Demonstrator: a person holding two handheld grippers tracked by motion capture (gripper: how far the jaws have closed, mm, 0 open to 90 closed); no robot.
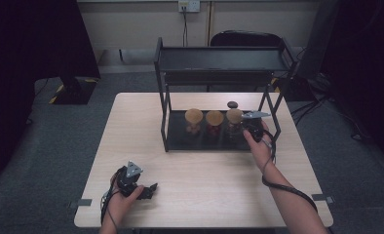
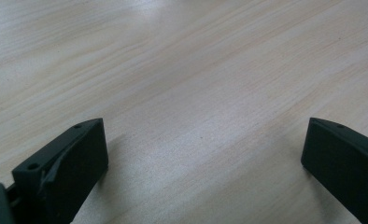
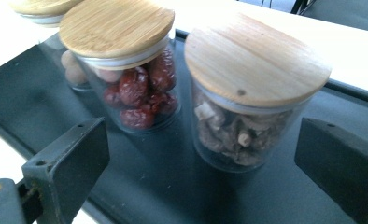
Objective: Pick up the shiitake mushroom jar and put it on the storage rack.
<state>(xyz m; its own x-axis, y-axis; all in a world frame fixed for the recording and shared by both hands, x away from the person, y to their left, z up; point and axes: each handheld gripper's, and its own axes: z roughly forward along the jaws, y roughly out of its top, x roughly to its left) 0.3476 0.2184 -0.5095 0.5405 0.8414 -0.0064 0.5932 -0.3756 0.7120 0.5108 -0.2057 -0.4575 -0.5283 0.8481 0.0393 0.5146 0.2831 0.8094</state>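
Three glass jars with bamboo lids stand in a row on the lower tray [image 1: 180, 139] of a black two-tier rack [image 1: 219, 61]. The right jar [image 1: 234, 121] [image 3: 247, 102] holds brownish dried pieces. The middle jar [image 1: 214, 122] [image 3: 133, 74] holds red dried fruit, and the left jar [image 1: 194, 120] [image 3: 63, 56] pale round pieces. My right gripper [image 1: 247, 127] [image 3: 201, 158] is open just in front of the right jar, its jaws wide apart and touching nothing. My left gripper [image 1: 150, 189] [image 2: 203, 154] rests open and empty over bare table near the front left edge.
A small dark round object [image 1: 232, 104] lies on the light wooden table [image 1: 131, 146] behind the rack. The rack's upper shelf overhangs the jars, with upright posts at its corners. A chair [image 1: 243, 39] and a dark stand [image 1: 73, 90] are beyond the table.
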